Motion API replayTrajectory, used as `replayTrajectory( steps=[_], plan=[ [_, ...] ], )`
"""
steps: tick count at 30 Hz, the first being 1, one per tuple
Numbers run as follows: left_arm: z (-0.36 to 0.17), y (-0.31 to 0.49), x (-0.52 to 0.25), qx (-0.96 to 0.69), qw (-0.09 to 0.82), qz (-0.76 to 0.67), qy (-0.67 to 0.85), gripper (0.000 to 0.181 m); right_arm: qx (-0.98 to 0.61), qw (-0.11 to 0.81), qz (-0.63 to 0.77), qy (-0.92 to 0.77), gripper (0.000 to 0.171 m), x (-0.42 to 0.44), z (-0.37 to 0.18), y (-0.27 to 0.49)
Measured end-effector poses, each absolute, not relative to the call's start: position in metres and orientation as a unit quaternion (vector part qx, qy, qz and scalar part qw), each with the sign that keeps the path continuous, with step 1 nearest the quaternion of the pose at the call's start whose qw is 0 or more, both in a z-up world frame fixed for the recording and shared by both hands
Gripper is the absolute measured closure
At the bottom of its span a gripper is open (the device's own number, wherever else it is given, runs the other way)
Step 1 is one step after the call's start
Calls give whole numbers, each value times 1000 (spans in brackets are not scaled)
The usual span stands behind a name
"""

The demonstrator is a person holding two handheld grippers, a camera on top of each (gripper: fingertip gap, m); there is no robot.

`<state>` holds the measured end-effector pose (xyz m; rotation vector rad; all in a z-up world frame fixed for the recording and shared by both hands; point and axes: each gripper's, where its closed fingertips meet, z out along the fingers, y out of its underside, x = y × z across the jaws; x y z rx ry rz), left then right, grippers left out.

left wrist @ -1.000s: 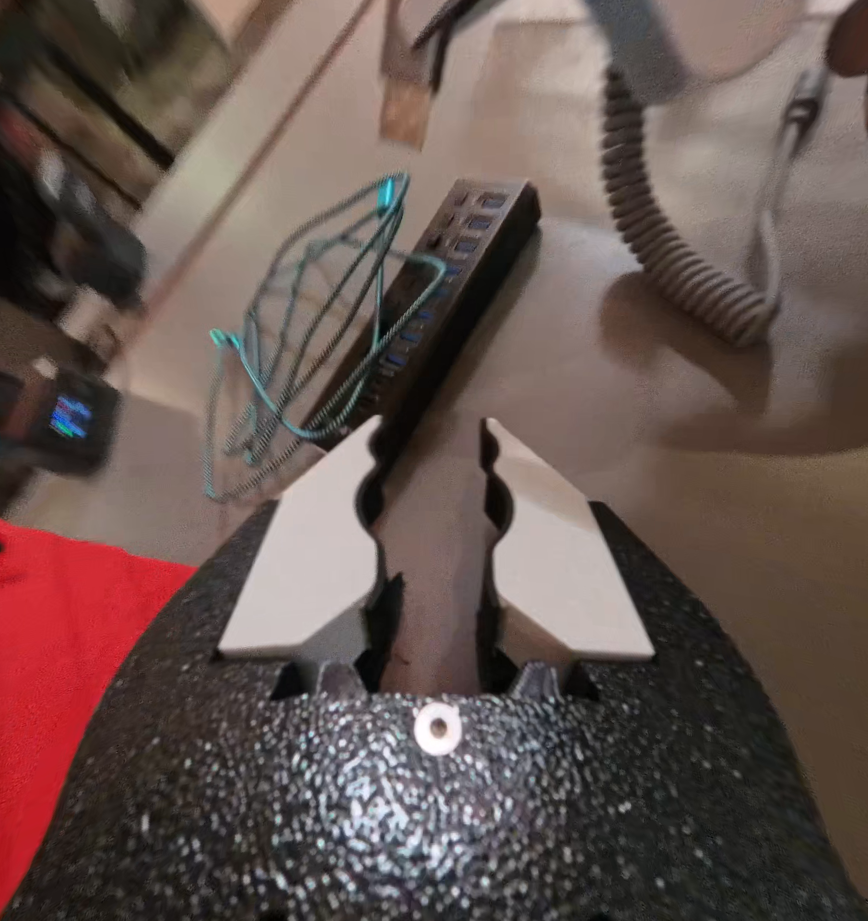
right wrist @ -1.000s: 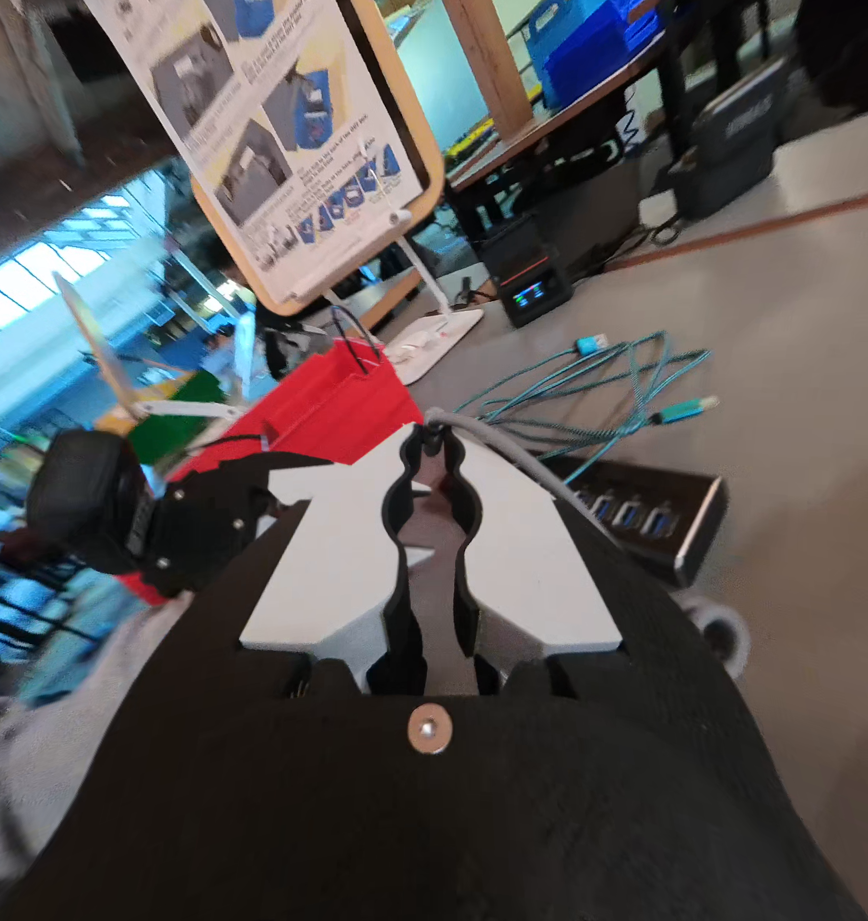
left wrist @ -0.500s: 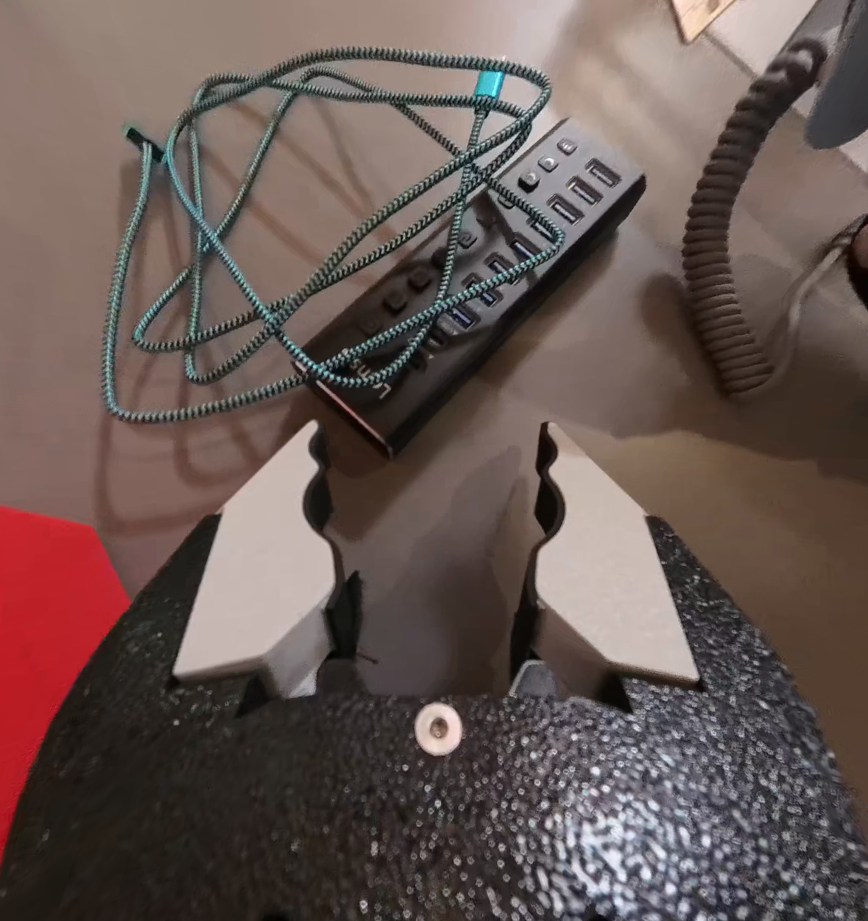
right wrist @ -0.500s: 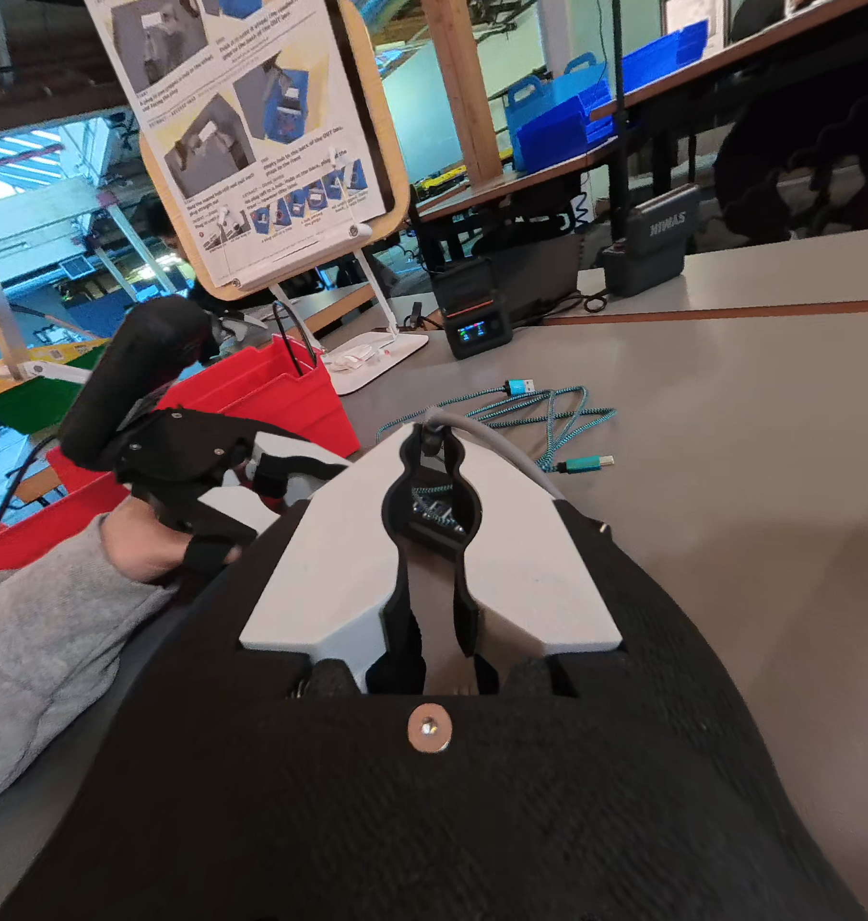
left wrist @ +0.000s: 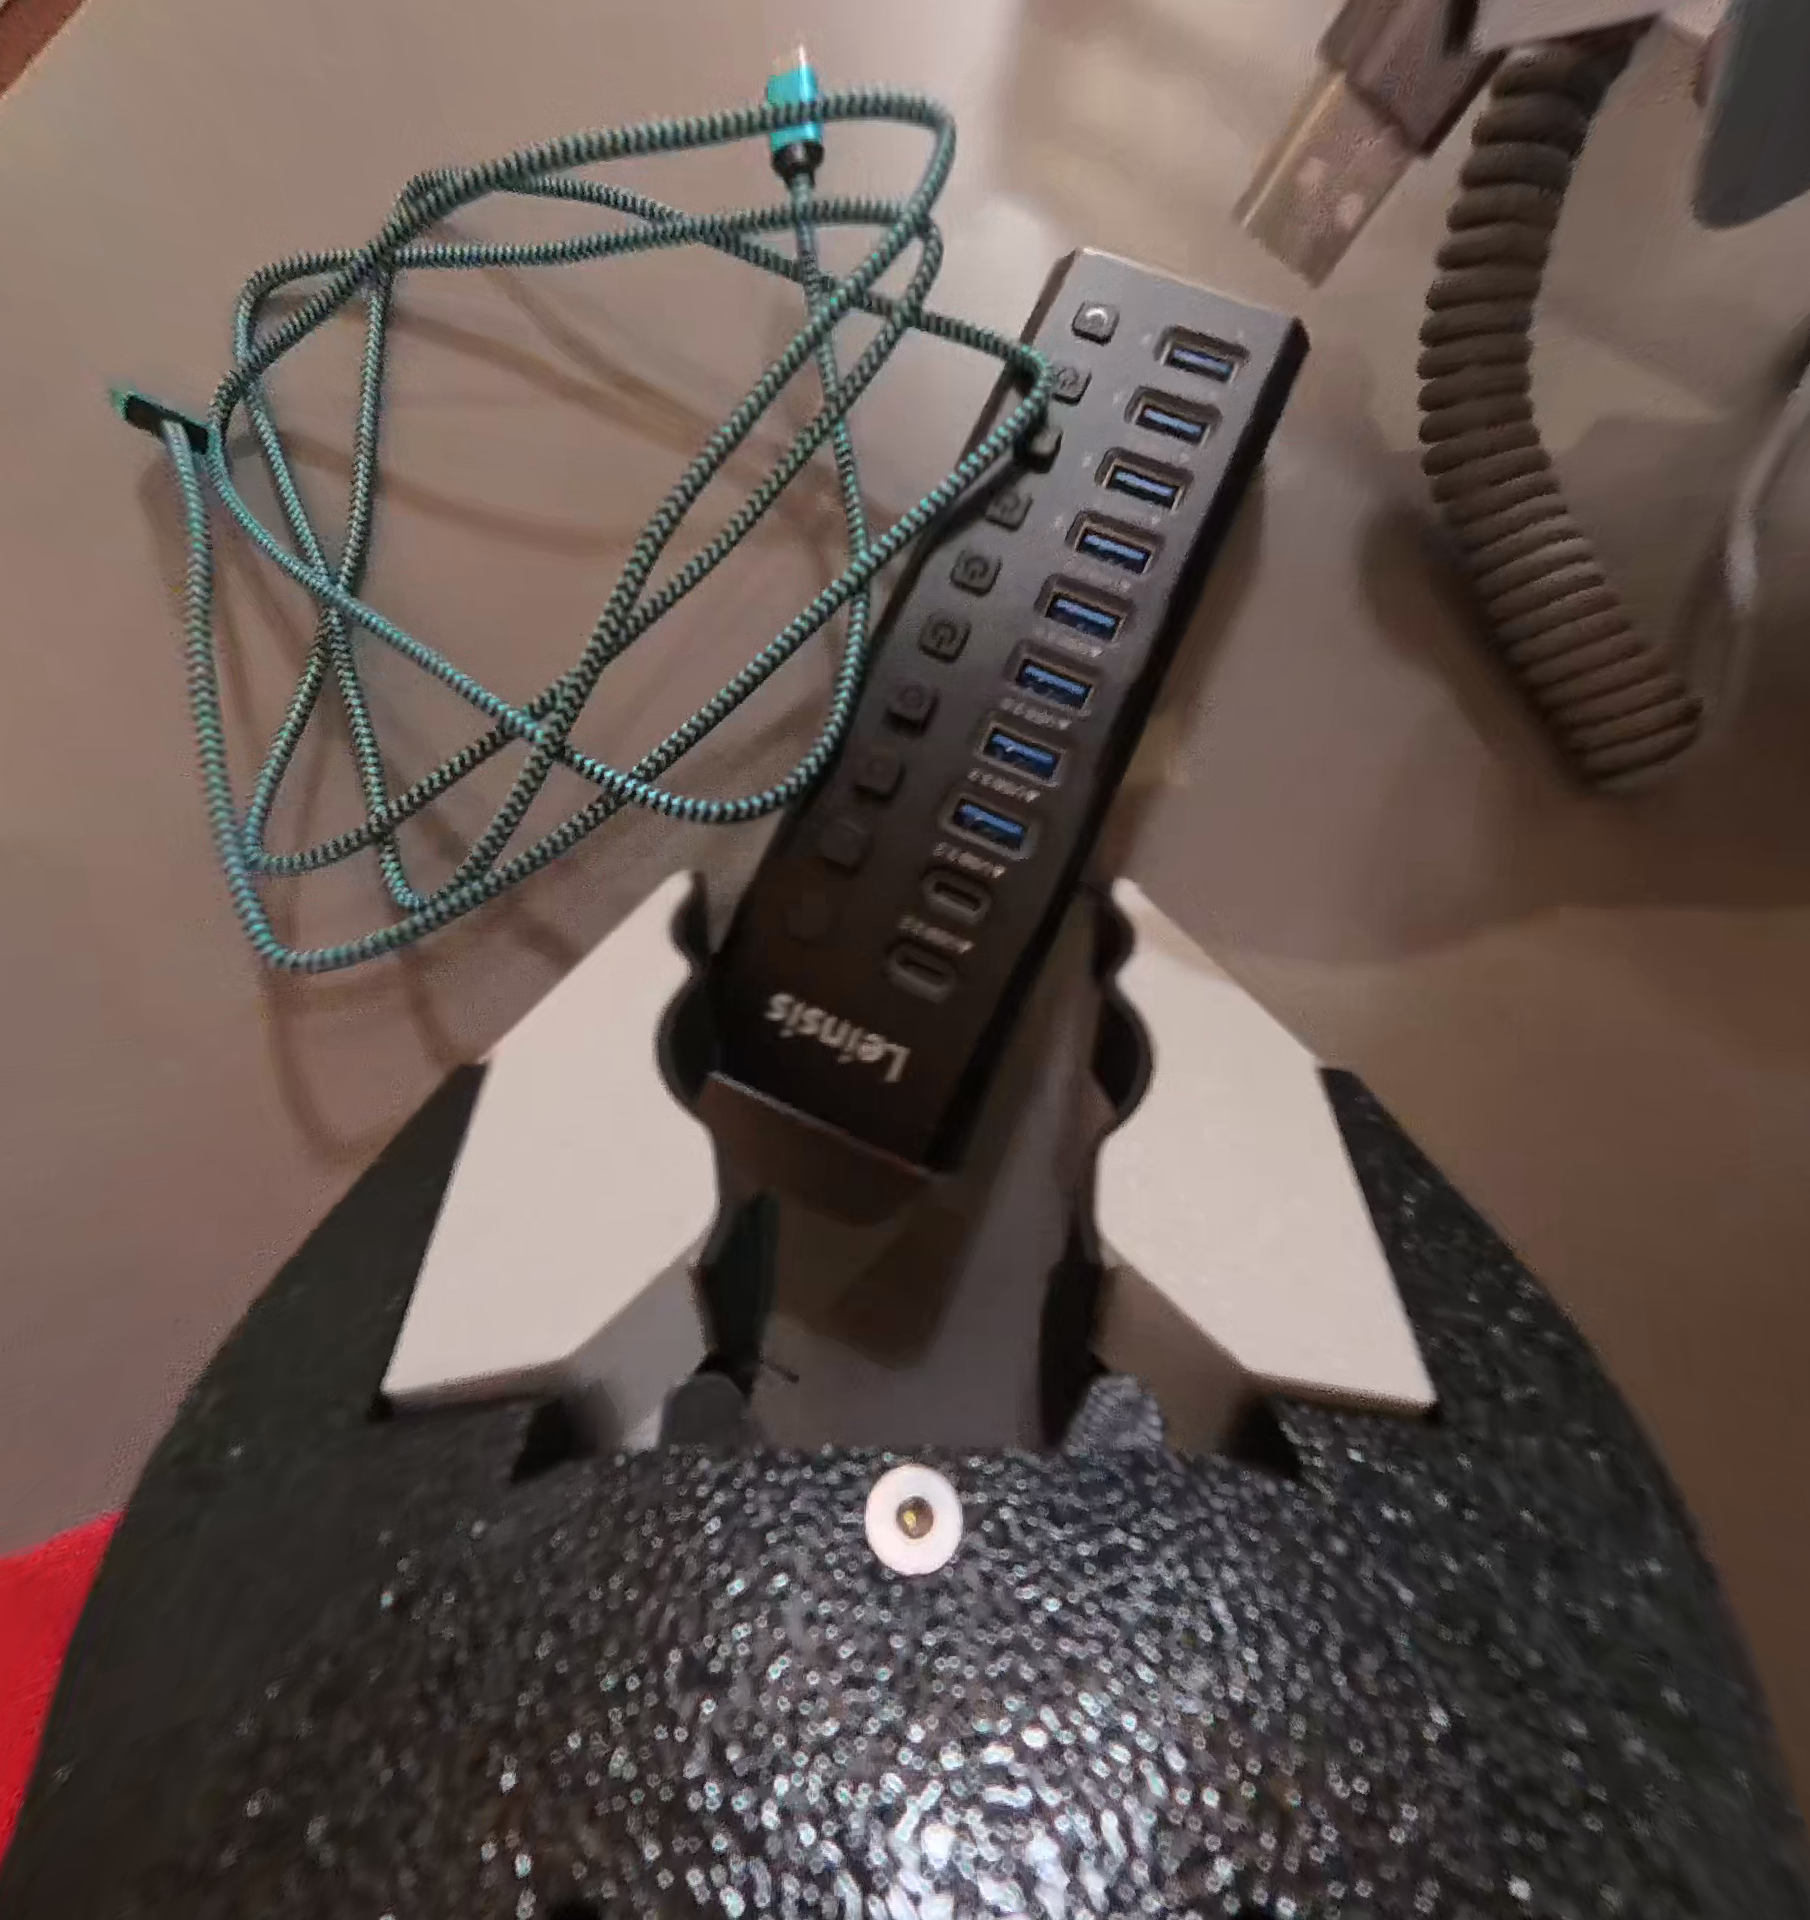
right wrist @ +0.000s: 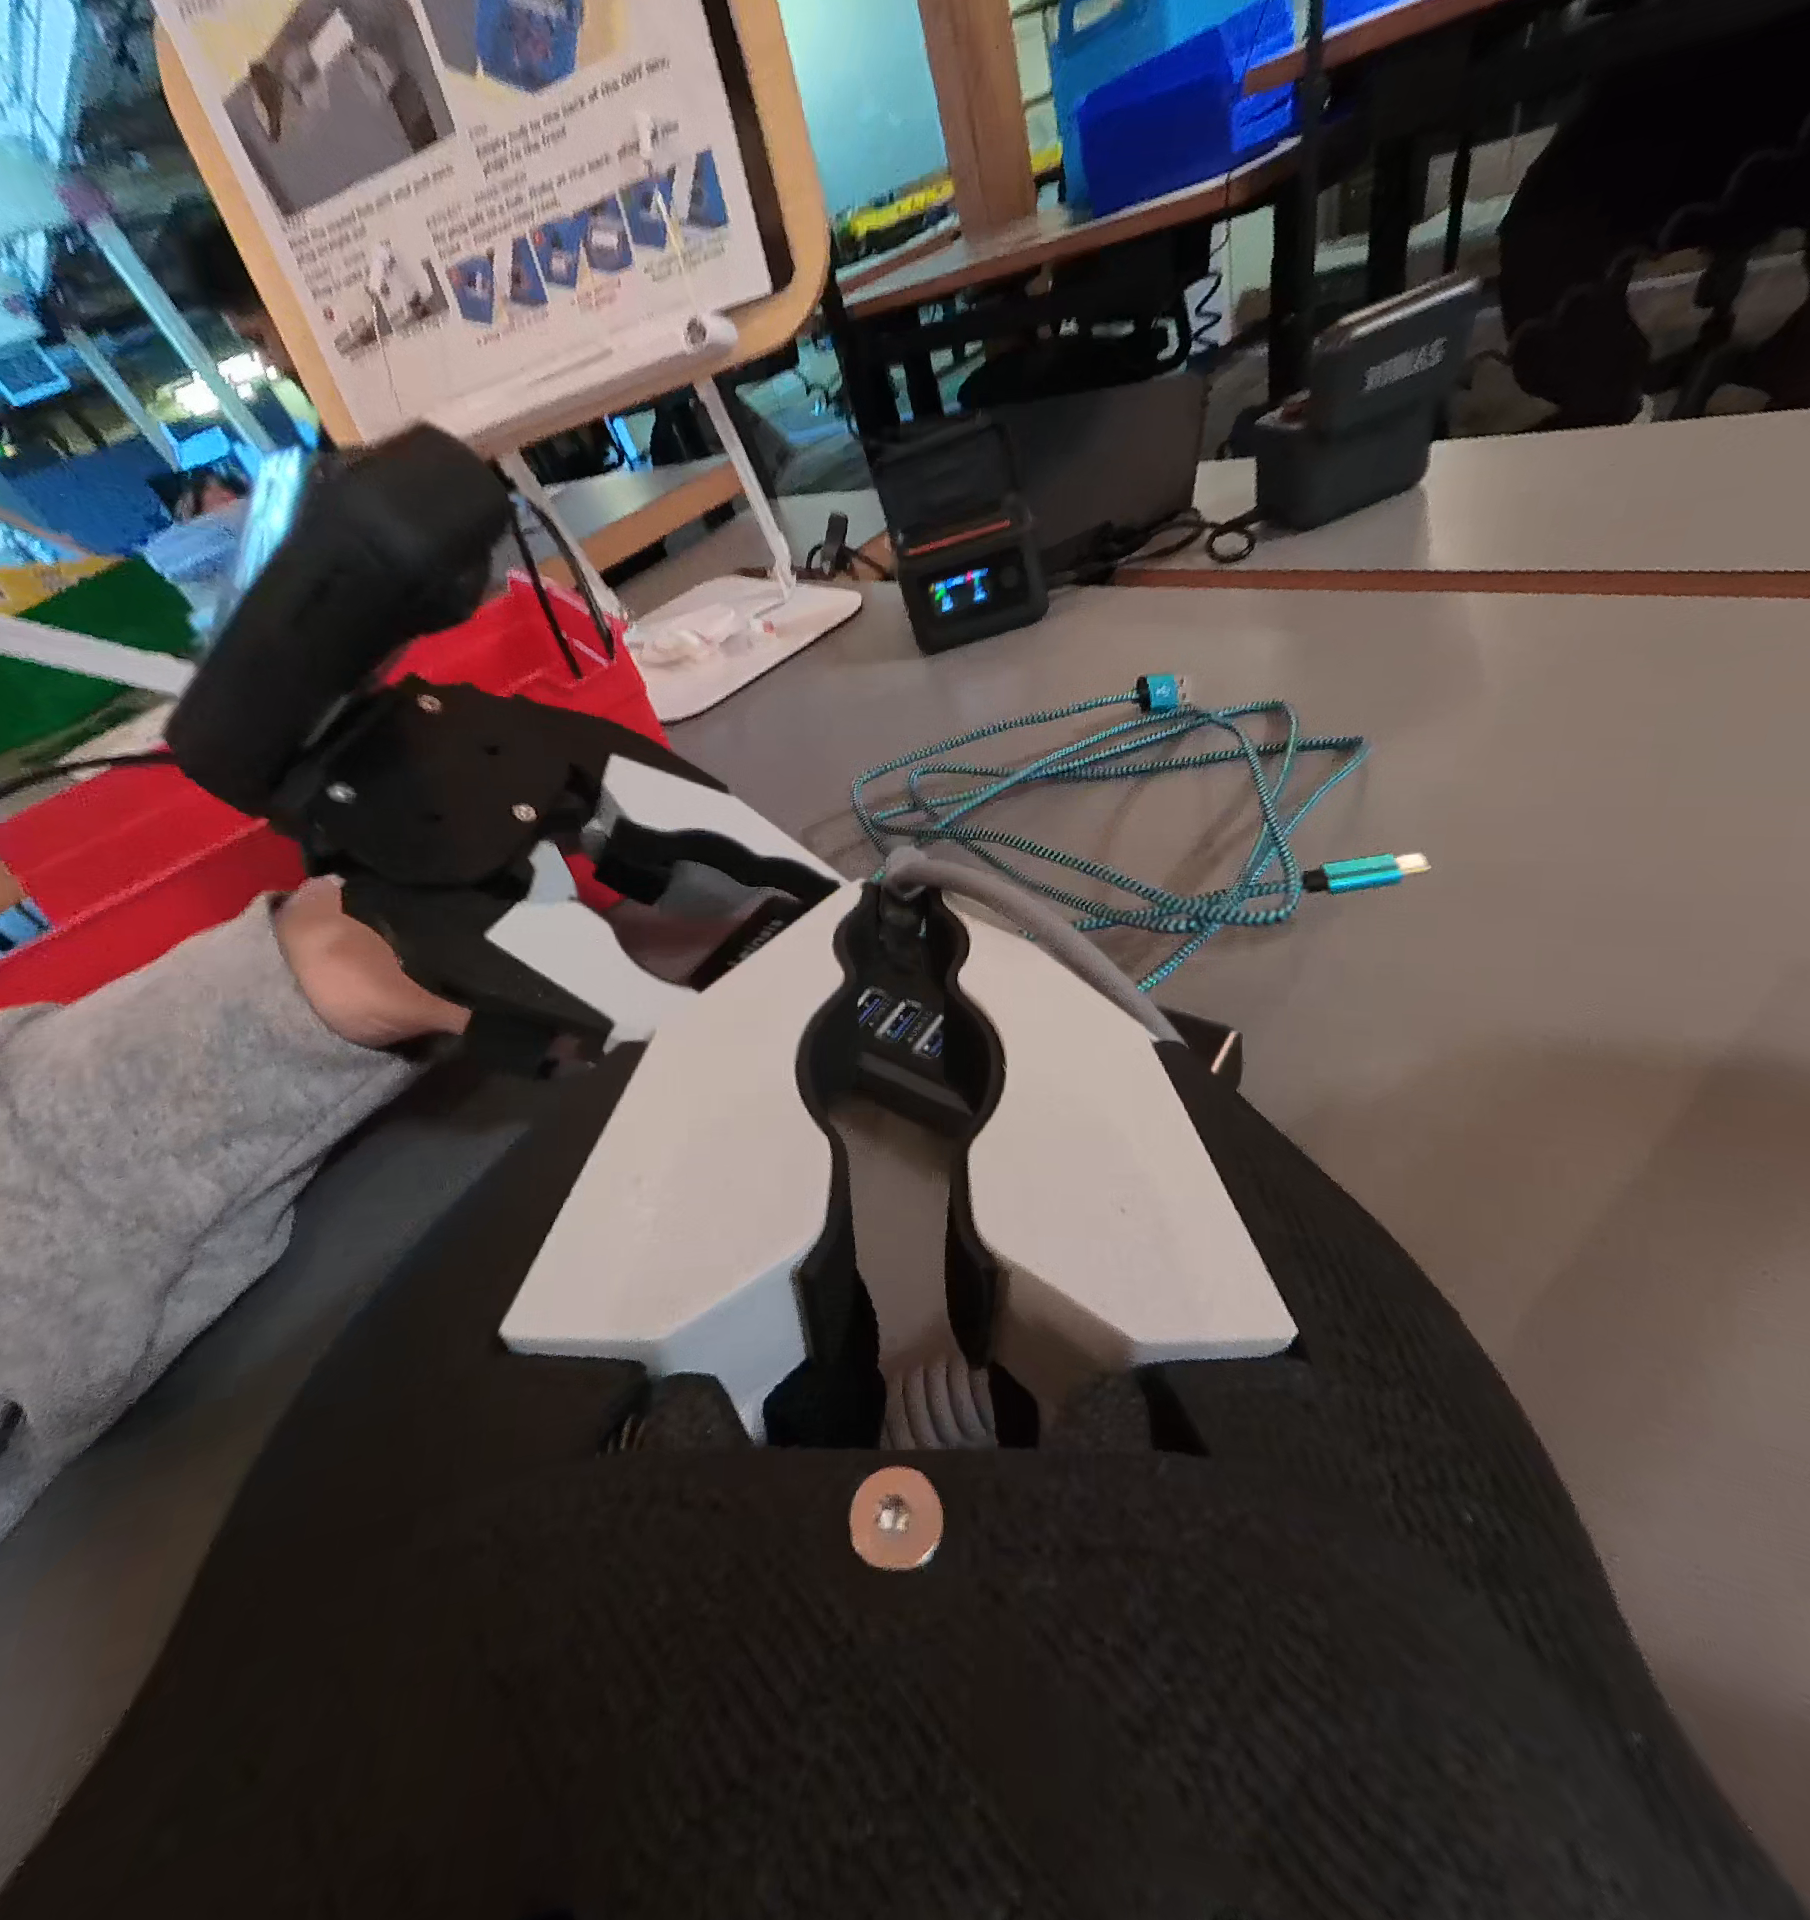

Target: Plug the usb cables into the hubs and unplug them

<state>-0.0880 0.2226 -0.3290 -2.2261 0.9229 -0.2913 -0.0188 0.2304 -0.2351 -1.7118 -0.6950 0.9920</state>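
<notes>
Left wrist view: the left gripper (left wrist: 896, 997) has its white fingers (left wrist: 568, 1174) spread apart around the near end of a black USB hub (left wrist: 1026, 727). The hub's near corner lies against the left finger's notched inner edge, while a strip of bare table separates its other side from the right finger, so the hub is straddled, not clamped. The hub lies flat on the grey-brown table (left wrist: 1400, 1195), its long body running away from the camera, with a row of blue ports along its right half and a row of round buttons along its left. A teal-and-black braided cable (left wrist: 527, 582) lies in loose loops to the left of the hub; one strand crosses the hub's far left edge. Its teal plug (left wrist: 792, 114) rests at the far side of the loops. At upper right a metal USB-A plug (left wrist: 1306, 197) hangs above the hub's far end, clear of it, with a grey coiled cable (left wrist: 1524, 499) trailing from it down to the table. Open table lies to the hub's right.

Right wrist view: the right gripper (right wrist: 896, 925) is clenched at its tips on the grey cable (right wrist: 1046, 935), which bends off to the right. Through the gap behind the tips, a few of the hub's blue ports (right wrist: 901, 1023) show below. The left gripper (right wrist: 444, 800) sits at left, a red bin (right wrist: 142, 862) behind it. The braided cable (right wrist: 1088, 821) lies beyond on open table.
</notes>
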Motion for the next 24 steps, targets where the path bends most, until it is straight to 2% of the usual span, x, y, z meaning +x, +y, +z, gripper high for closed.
replayTrajectory(
  steps=[1, 7, 12, 17, 24],
  plan=[
    [-329, 217, -88, -862, 344, -111, 356, 116, -709, 492, 407, -298, 165, -21, -237, 228],
    [-328, 171, -60, -860, 348, -126, 352, 122, -724, 431, 367, -393, 165, -37, -258, 207],
    [-328, 171, -53, -846, 397, -123, 334, 119, -737, 381, 311, -463, 165, -39, -276, 192],
    [-330, 171, -51, -847, 393, -150, 325, 122, -746, 338, 306, -486, 164, -44, -285, 183],
    [-330, 171, -51, -845, 397, -150, 324, 122, -762, 314, 215, -524, 164, -42, -287, 182]
  ],
)
